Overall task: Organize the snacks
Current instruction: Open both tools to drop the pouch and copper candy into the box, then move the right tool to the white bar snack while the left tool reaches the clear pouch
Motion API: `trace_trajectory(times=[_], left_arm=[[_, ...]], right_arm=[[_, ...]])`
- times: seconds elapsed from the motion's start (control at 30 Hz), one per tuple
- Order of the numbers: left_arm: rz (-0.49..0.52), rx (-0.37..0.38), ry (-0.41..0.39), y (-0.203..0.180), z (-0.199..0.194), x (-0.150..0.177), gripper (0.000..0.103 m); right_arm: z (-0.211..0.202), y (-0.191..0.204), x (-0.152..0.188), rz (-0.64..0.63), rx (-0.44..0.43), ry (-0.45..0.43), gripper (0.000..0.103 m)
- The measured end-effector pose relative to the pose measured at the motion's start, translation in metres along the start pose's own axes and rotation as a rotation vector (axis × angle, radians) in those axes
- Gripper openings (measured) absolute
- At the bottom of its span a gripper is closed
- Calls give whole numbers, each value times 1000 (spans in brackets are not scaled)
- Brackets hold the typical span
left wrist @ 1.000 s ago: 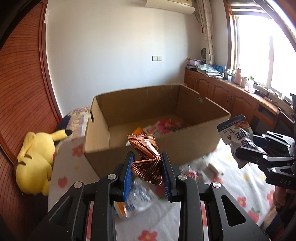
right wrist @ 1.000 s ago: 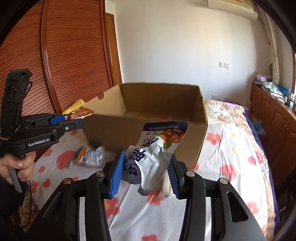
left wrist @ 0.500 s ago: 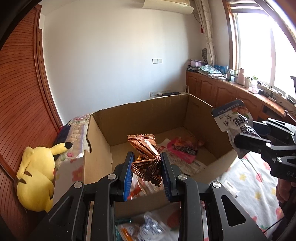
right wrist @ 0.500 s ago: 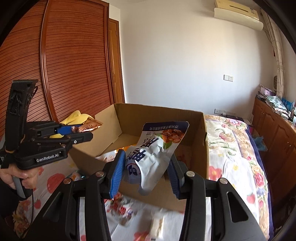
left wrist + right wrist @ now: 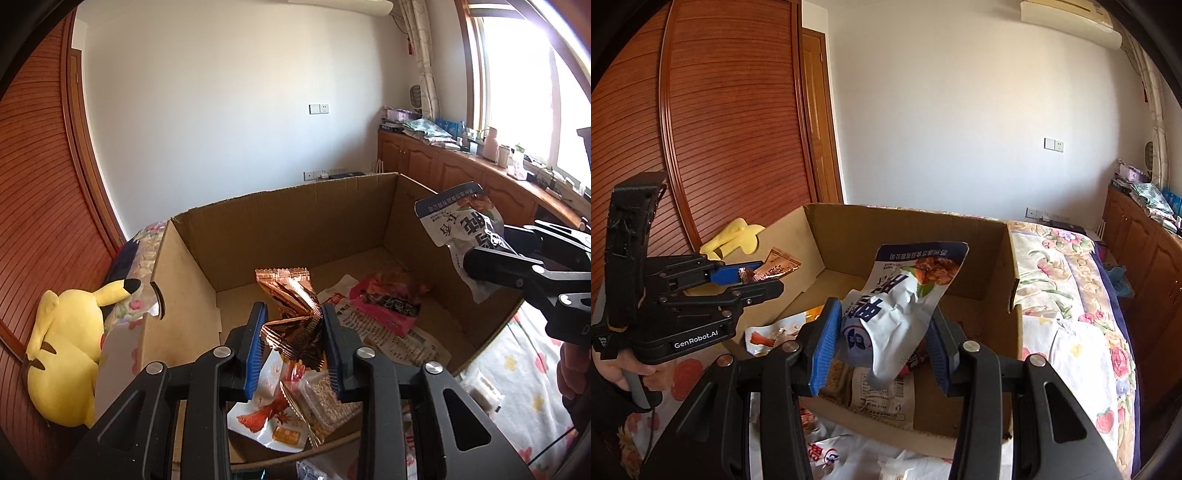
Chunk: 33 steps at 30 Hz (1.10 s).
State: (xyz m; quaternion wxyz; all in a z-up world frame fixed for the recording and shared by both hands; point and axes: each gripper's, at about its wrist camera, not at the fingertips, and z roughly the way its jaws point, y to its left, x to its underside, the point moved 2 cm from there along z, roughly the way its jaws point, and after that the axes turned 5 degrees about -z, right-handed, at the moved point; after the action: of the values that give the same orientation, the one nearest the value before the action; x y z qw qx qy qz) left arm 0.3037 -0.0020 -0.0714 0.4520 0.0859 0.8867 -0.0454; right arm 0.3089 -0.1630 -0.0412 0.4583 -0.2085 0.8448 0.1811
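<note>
Both tools hang over the open cardboard box (image 5: 280, 229), presumably ready to drop their loads: the left tool (image 5: 293, 343) pinches a copper wrapper (image 5: 291, 299), the right tool (image 5: 882, 347) a white-and-blue pouch (image 5: 905, 295). Other snacks (image 5: 384, 302) lie inside toward 2 o'clock; the pouch hides what lies beneath.

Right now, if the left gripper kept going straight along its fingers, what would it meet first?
Probably the box floor or the pink packet lying on it: the left gripper, shut on a copper wrapper, points down into the cardboard box. Depth is unclear.
</note>
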Motion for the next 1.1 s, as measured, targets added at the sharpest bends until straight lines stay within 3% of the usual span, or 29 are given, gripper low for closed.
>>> trace_trajectory(times=[0.73, 1.1], left_arm=[[-8, -14, -9, 3, -1, 0, 40], [-15, -14, -43, 4, -30, 7, 45]], right_arm=[[30, 0, -6, -7, -4, 48, 46], [-14, 11, -4, -24, 5, 5, 46]])
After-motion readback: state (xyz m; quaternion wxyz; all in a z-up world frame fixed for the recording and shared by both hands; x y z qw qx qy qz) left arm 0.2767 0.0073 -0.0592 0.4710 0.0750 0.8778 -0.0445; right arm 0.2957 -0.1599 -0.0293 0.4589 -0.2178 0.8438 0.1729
